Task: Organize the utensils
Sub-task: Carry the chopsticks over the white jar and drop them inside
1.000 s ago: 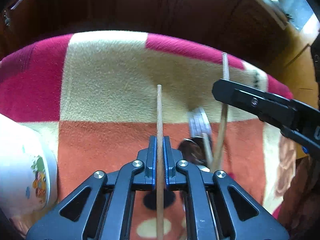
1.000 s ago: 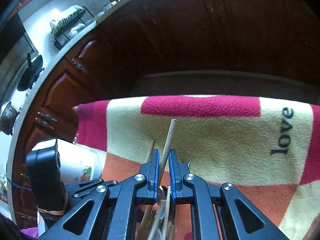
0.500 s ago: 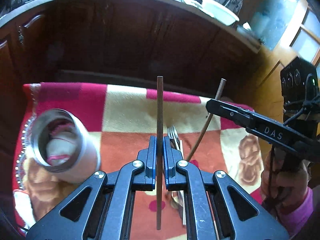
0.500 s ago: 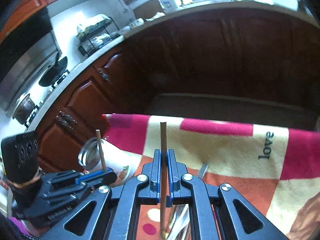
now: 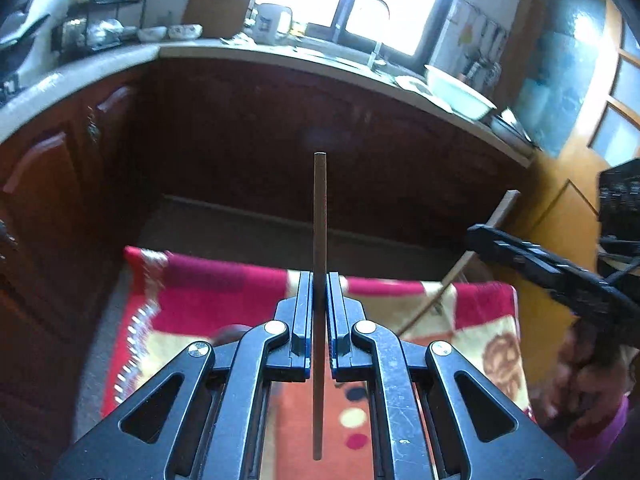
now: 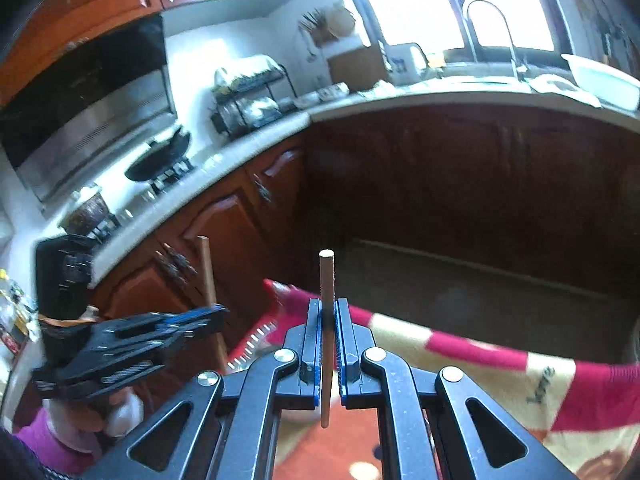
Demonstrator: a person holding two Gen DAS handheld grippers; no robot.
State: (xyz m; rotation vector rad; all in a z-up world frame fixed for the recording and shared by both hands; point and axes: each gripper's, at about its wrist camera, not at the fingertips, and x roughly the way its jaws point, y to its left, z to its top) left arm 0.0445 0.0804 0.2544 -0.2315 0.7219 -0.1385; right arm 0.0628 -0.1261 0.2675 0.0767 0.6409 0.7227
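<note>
My left gripper [image 5: 319, 280] is shut on a brown wooden chopstick [image 5: 319, 216] that stands upright between its pads, high above the checked blanket [image 5: 208, 292]. My right gripper [image 6: 328, 308] is shut on a second wooden chopstick [image 6: 326, 276], also upright. Each gripper shows in the other's view: the right one [image 5: 476, 234] at the right with its chopstick [image 5: 460, 268] slanting, the left one [image 6: 218, 314] at the left with its chopstick [image 6: 207, 268]. The cup and the other utensils are out of view.
Dark wooden kitchen cabinets [image 5: 280, 140] and a pale countertop [image 5: 328, 68] run behind the blanket. A stove with a black pan [image 6: 160, 156] and a dish rack [image 6: 252, 96] stand at the left. A sink tap [image 6: 492, 28] is under the bright window.
Both grippers have risen well above the blanket, each carrying its chopstick, and tilted up toward the cabinets. The metal-rimmed cup and the fork and spoon have dropped out of view.
</note>
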